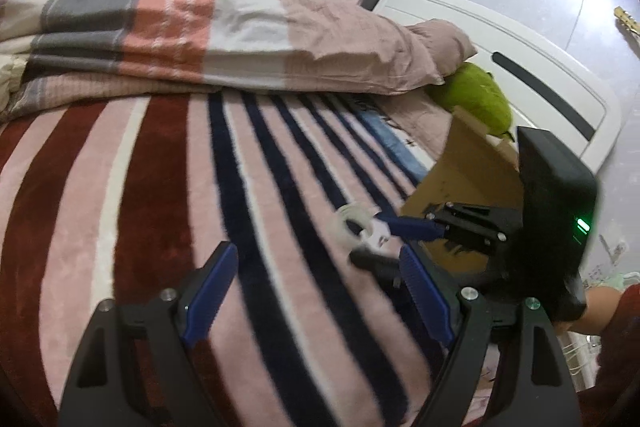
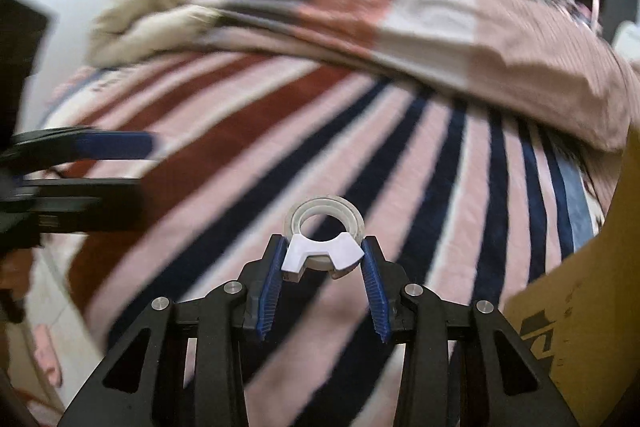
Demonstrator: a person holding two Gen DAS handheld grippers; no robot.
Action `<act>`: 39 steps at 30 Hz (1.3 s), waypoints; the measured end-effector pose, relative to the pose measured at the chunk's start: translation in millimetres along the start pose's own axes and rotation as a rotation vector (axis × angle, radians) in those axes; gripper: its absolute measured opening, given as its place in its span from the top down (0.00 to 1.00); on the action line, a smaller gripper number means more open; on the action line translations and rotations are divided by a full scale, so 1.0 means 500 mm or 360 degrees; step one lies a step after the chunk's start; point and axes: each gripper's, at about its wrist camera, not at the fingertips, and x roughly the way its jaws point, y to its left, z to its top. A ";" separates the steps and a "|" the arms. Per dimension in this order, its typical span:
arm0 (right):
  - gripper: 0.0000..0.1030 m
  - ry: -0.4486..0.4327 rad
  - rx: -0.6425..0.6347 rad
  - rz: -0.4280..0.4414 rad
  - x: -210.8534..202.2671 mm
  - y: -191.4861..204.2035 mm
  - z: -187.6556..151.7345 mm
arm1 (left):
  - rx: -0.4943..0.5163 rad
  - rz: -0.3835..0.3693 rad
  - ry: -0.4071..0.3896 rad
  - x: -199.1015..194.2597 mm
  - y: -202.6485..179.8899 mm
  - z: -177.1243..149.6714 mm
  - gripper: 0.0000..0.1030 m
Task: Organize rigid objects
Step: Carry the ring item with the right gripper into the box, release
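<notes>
Nearest, the left gripper (image 1: 316, 291) hangs over a striped blanket (image 1: 140, 195), its blue pads spread wide with nothing between them. To its right, the right gripper (image 2: 324, 259) has its pads pressed on the white holder of a clear tape roll (image 2: 324, 227), above the blanket. Farthest right stands a cardboard box (image 2: 592, 299), beside the bed's headboard (image 1: 520, 67).

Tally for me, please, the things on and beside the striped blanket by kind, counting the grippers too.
Tape dispenser with clear roll: 1
Cardboard box: 1
Green plush toy: 1
Grippers: 2, the left gripper with nothing in it and the right gripper gripping the dispenser
Total: 5
</notes>
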 end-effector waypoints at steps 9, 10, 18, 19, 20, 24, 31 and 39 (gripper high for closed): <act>0.67 -0.0286 -0.0207 0.0083 -0.173 0.028 0.011 | 0.0098 -0.0189 -0.0007 -0.003 -0.148 0.062 0.54; 0.67 -0.0307 -0.0212 0.0083 -0.189 0.023 0.007 | 0.0114 -0.0209 -0.0010 -0.001 -0.165 0.069 0.59; 0.67 -0.0436 -0.0145 -0.0047 -0.293 -0.089 -0.028 | 0.0329 -0.0219 0.0026 0.057 -0.341 0.130 0.60; 0.67 -0.0443 -0.0134 -0.0067 -0.301 -0.103 -0.033 | 0.0344 -0.0225 0.0036 0.067 -0.354 0.137 0.60; 0.67 -0.0448 -0.0123 -0.0084 -0.310 -0.116 -0.038 | 0.0360 -0.0233 0.0051 0.080 -0.370 0.143 0.60; 0.67 -0.0437 -0.0049 -0.0147 -0.335 -0.181 -0.061 | 0.0415 -0.0251 0.0125 0.136 -0.424 0.162 0.61; 0.67 -0.0352 0.0048 -0.0206 -0.333 -0.262 -0.091 | 0.0467 -0.0251 0.0240 0.216 -0.474 0.175 0.61; 0.55 -0.0299 0.0193 -0.0170 -0.327 -0.317 -0.105 | 0.0505 -0.0148 0.0239 0.238 -0.492 0.172 0.30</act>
